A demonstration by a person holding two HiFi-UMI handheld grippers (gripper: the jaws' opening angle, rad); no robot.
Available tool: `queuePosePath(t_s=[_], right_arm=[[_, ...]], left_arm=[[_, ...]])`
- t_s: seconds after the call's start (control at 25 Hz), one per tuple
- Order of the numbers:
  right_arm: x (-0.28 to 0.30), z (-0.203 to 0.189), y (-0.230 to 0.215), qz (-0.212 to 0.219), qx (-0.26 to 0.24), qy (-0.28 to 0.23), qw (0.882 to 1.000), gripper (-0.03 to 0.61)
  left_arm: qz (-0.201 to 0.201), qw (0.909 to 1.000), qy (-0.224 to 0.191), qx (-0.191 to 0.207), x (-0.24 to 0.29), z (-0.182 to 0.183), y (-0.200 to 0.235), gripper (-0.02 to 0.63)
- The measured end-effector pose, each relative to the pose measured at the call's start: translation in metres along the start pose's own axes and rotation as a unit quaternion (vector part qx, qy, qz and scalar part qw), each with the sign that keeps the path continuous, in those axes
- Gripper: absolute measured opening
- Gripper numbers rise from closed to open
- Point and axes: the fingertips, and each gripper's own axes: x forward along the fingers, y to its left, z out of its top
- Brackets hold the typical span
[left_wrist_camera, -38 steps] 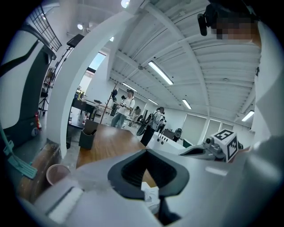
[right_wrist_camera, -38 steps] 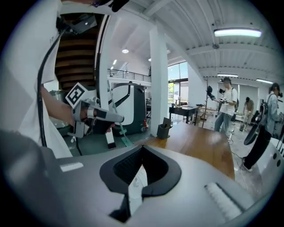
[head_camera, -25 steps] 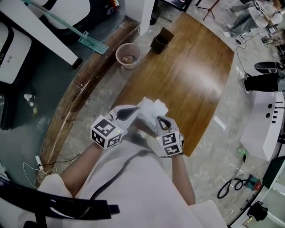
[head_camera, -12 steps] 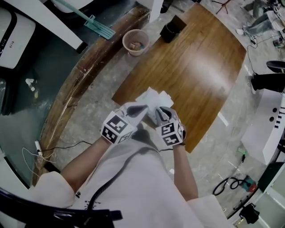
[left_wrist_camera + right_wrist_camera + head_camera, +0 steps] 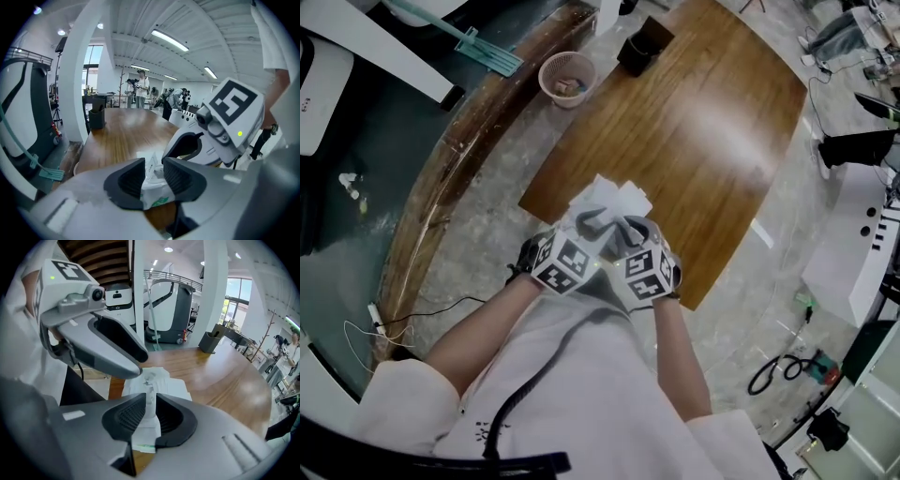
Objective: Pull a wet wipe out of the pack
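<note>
Nearest the camera, the person's white sleeves (image 5: 581, 375) reach forward, and the 2 hand-held tools meet side by side, almost touching, just past them. The left grey two-jaw gripper with a marker cube (image 5: 153, 176) has its jaws apart and opening. The end of the white plastic wet-wipe pack with green print (image 5: 609, 199) shows in the gap between its ribbed pads, and neither pad presses on it. The right grey two-jaw gripper with a marker cube (image 5: 149, 401) has its jaws drawn nearly together on 1 crumpled white wet wipe (image 5: 150, 380). The wipe stands up as a narrow strip from the top of the pack and passes between the dark pads.

The pack sits at the near edge of the brown polished wooden table (image 5: 694, 122), just beyond both sets of fingertips, its far end lying on the wood. I cannot tell whether the near end rests on the wood too.

Further along, near the table's far corner, stands a black square holder (image 5: 639, 47). Beside that corner, on the grey mottled stone floor (image 5: 478, 216), is a pink round basket (image 5: 566, 75) with some scraps inside. A teal flat-headed tool (image 5: 483, 52) lies beyond it. To the right, a coil of black cable (image 5: 778, 370) lies on the floor, well apart from the table.
</note>
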Motion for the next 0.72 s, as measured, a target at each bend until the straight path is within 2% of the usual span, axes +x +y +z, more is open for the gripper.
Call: queuePosePath(t_s=[0.16,0.2,0.24,0.28,0.44,0.52,0.6,0.64,0.72], right_arm=[[-0.004,-0.005,0.0,-0.003,0.007,0.002,1.0,0.072],[-0.004,-0.005,-0.001,-0.003,0.009,0.003,1.0,0.072],[-0.003,-0.005,-0.001,-0.003,0.011,0.002,1.0,0.072],[-0.003,-0.004,-0.002,-0.003,0.011,0.001,1.0,0.072],[0.001,-0.001,-0.001,0.0,0.007,0.001,1.0,0.072],[0.003,0.001,-0.001,0.002,0.005,0.0,1.0,0.072],[0.004,0.002,0.0,0.005,0.006,0.004,1.0,0.072],[0.004,0.002,0.0,0.007,0.006,0.007,1.0,0.072],[0.005,0.002,0.001,0.008,0.004,0.011,1.0,0.072]], left_arm=[[0.014,0.9996,0.012,0.02,0.021,-0.007,0.002,0.138],[0.021,0.9996,0.013,0.016,0.025,-0.009,0.006,0.115],[0.027,0.9996,0.013,0.005,0.028,-0.012,0.011,0.065],[0.029,0.9994,0.01,-0.014,0.029,-0.013,0.017,0.007],[0.006,0.9944,-0.001,-0.105,0.028,-0.016,0.03,0.006],[-0.007,0.9863,-0.012,-0.164,0.028,-0.017,0.033,0.006],[-0.022,0.9735,-0.028,-0.226,0.028,-0.019,0.037,0.006],[-0.029,0.9684,-0.034,-0.245,0.028,-0.021,0.038,0.006],[-0.04,0.9657,-0.038,-0.254,0.03,-0.024,0.038,0.006]])
